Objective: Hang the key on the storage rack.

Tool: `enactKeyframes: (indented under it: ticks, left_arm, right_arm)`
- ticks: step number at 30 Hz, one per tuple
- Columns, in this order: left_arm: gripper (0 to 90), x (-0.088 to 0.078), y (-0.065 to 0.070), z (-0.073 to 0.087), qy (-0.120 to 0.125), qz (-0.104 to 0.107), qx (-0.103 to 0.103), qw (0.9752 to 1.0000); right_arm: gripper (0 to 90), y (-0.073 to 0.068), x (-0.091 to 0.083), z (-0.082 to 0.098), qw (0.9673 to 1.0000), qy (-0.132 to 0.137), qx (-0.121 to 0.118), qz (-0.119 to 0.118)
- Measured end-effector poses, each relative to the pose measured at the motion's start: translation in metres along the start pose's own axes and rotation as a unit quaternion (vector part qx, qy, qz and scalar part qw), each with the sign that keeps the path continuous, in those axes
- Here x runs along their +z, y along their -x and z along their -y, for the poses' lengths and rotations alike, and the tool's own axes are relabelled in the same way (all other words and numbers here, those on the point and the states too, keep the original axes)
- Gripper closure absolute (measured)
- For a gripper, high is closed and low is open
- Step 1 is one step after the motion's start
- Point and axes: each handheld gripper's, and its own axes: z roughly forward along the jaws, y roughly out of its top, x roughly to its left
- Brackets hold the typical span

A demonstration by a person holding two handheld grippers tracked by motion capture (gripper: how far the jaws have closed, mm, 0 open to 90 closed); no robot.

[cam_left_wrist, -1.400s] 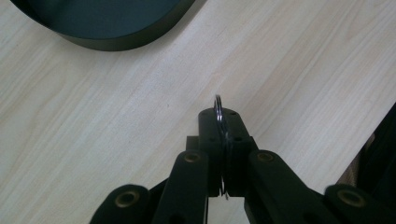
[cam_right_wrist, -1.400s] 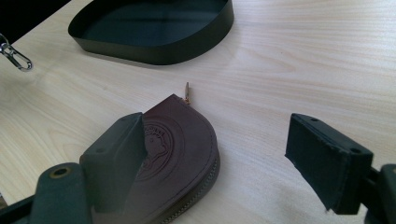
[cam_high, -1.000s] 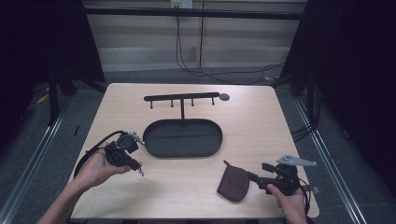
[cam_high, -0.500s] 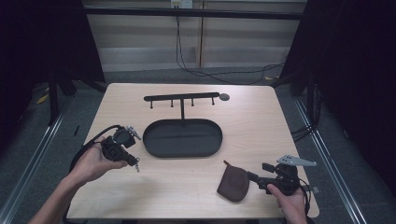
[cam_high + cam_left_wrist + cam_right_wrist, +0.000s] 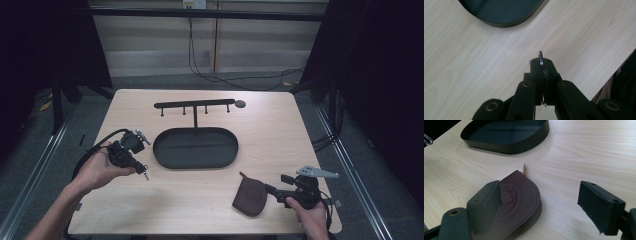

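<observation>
Embossed brown leather pouch (image 5: 520, 200), matt black tray (image 5: 506, 135), pale wood-grain table (image 5: 579, 150)

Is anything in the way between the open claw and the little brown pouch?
Nothing visible is. In the right gripper view the brown pouch lies flat on the table right at the open right gripper: one jaw is already over its edge, and only bare wood lies before the other.

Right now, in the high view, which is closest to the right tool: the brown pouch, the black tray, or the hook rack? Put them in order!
From the right tool:
1. Brown pouch, right beside it.
2. Black tray, mid-table.
3. Hook rack, at the far edge.
</observation>
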Motion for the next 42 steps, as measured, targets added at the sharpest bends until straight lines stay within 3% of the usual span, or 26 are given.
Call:
enactKeyframes:
  ticks: [15, 27, 42]
  left_arm:
    - [89.0, -0.021, -0.005, -0.02, 0.002, -0.013, 0.0, 0.9999]
    - [89.0, -0.047, -0.007, -0.029, 0.01, -0.026, -0.001, 0.9996]
    - [89.0, -0.063, -0.013, -0.042, 0.015, -0.034, -0.012, 0.9992]
  right_arm:
    - [17.7, 0.0, 0.001, 0.0, 1.0, -0.001, 0.0, 0.0]
    - [17.8, 0.0, 0.0, 0.0, 1.0, 0.001, 0.001, 0.0]
    - [17.7, 0.0, 0.0, 0.0, 1.0, 0.0, -0.001, 0.0]
